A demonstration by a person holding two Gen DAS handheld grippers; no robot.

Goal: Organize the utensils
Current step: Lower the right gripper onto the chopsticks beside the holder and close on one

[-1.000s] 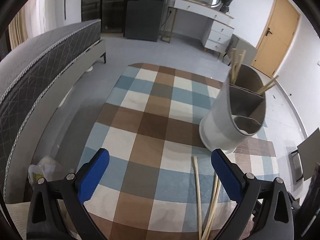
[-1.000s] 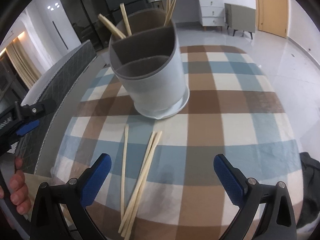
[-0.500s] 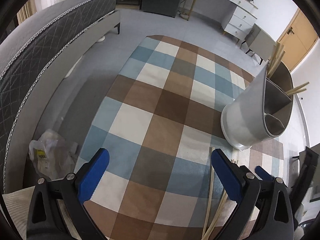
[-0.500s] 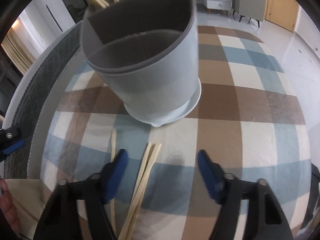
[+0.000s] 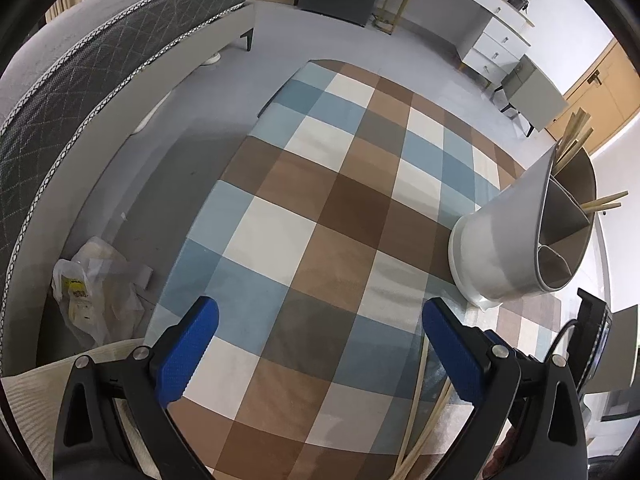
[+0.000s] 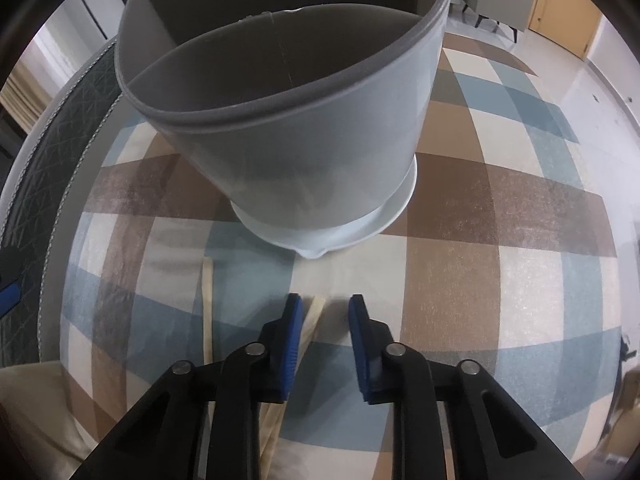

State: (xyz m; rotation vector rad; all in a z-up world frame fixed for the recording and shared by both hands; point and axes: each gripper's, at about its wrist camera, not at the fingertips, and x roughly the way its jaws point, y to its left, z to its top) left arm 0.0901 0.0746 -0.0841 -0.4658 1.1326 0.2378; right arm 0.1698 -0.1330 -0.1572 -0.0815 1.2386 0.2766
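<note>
Right gripper (image 6: 322, 306) low over the cloth, jaws closing on loose chopsticks (image 6: 314, 310), pads not yet pressing. Pickup step, by the look of it; next, a firm pinch and lift into the divided holder (image 6: 280, 92) just ahead. Left gripper (image 5: 320, 336) wide open, empty (idle). Chopstick lengths hidden beneath the fingers.

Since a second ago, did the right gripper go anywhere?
Yes. The right gripper moved down and closer to the grey holder, which now fills its view. Its jaws are closing around the chopsticks on the cloth.
</note>
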